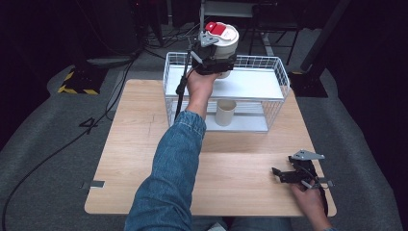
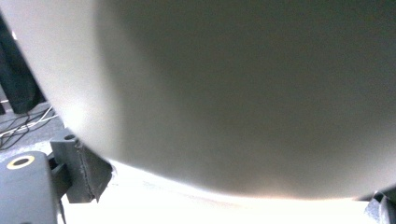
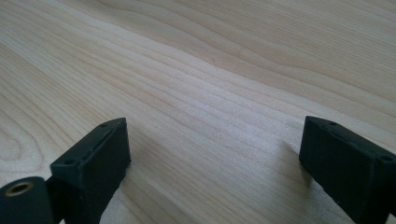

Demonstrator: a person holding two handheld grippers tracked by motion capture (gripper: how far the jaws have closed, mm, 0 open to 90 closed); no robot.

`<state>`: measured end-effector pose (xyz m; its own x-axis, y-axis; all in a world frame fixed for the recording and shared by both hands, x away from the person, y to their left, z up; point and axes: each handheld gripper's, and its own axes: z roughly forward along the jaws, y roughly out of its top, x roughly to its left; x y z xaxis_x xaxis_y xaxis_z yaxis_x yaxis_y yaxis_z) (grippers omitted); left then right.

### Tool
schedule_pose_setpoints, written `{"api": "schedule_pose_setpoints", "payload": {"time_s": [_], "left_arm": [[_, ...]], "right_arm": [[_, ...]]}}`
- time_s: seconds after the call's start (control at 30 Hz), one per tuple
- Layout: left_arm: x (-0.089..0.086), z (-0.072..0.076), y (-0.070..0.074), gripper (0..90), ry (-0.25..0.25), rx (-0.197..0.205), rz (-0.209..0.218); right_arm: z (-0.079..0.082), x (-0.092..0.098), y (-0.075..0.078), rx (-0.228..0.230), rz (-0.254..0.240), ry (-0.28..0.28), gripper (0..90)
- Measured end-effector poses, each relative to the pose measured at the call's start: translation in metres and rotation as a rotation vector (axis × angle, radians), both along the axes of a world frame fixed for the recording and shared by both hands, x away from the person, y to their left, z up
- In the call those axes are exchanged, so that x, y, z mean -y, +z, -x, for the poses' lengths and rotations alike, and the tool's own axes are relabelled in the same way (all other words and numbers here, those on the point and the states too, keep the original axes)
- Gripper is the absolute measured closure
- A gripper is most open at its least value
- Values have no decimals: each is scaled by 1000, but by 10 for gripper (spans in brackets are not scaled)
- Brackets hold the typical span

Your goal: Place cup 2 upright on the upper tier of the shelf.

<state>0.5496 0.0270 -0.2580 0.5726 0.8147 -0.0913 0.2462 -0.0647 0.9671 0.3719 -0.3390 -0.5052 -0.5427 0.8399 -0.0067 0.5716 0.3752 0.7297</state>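
While the left gripper [image 1: 215,61] held a white cup with a red and white lid [image 1: 225,39] above the top shelf [image 1: 255,84] of the white wire rack [image 1: 284,79], the job looked about half done. Its jaws were closed on the body of this cup; in the left gripper view the pale wall of the cup [image 2: 224,93] stood right between them, very close to the camera. The cup seemed to be a little over the shelf and not yet resting on it, though I could not tell this for sure. A second cup [image 1: 225,112], without a lid, already stood upright on the lower shelf of the rack.

The right gripper [image 1: 284,176] lay near the right front corner of the desk [image 1: 144,159], well apart from the rack. In the right gripper view its jaws stood apart with nothing between them, only the bare wood [image 3: 210,70].

What remained, in my judgement, was to lower the cup on the top shelf, to open the jaws and to take the hand back.
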Motion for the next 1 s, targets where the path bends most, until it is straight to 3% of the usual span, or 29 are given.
{"api": "schedule_pose_setpoints", "payload": {"time_s": [0.17,0.67,1.0], "left_arm": [[2,-6,-4,115,35,-16,-10],[10,-15,-16,115,24,-67,-47],[11,-18,-23,115,44,-77,-33]], "right_arm": [[0,0,0,0,0,0,91],[0,0,0,-1,-1,0,91],[0,0,0,-1,-1,-1,91]]}}
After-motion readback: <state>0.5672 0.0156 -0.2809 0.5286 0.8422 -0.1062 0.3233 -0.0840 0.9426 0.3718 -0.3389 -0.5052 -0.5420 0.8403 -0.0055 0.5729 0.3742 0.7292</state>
